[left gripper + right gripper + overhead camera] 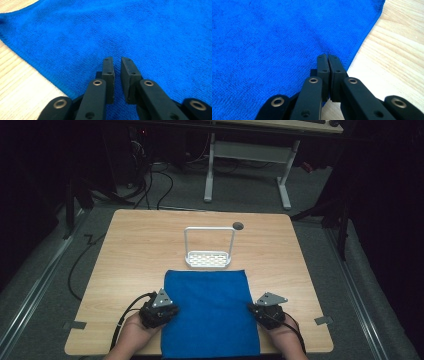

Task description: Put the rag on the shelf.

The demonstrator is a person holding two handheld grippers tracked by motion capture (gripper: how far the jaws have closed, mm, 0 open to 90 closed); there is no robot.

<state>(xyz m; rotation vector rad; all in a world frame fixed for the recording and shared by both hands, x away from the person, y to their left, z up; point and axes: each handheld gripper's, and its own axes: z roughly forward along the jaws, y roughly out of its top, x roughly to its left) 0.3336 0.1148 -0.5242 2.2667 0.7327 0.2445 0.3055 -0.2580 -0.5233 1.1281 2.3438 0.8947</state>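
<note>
Nearest the person, two hands came up from the bottom edge of the high view, one at each side of a blue cloth [209, 312]. Each hand held a black gripper.

The left gripper [117, 61] sat over the cloth, just inside its left edge. Its jaws stood a little apart, with a thin gap between them. No cloth was pinched in that gap; the blue showed through below. So it was let go, not holding.

The right gripper [328, 58] sat at the cloth's right edge. Its jaws were pressed tight together. The cloth puckered a little right at the tips, but it was hard to tell if any cloth was caught between them.

The cloth lay flat on the wooden table [125, 265], in the near middle part, with its near end reaching the table's front edge. It looked soft and fuzzy, like a small towel, bright blue all over, with a neat stitched edge. It was smooth, with hardly any wrinkles.

The step in hand looked like taking hold of the cloth's two sides, maybe to fold or lift it. The next move would likely call for the left jaws to close on the edge, so both sides could rise together.

Farther off, just past the cloth, stood a small white rack [208, 251] with a tall handle.
</note>
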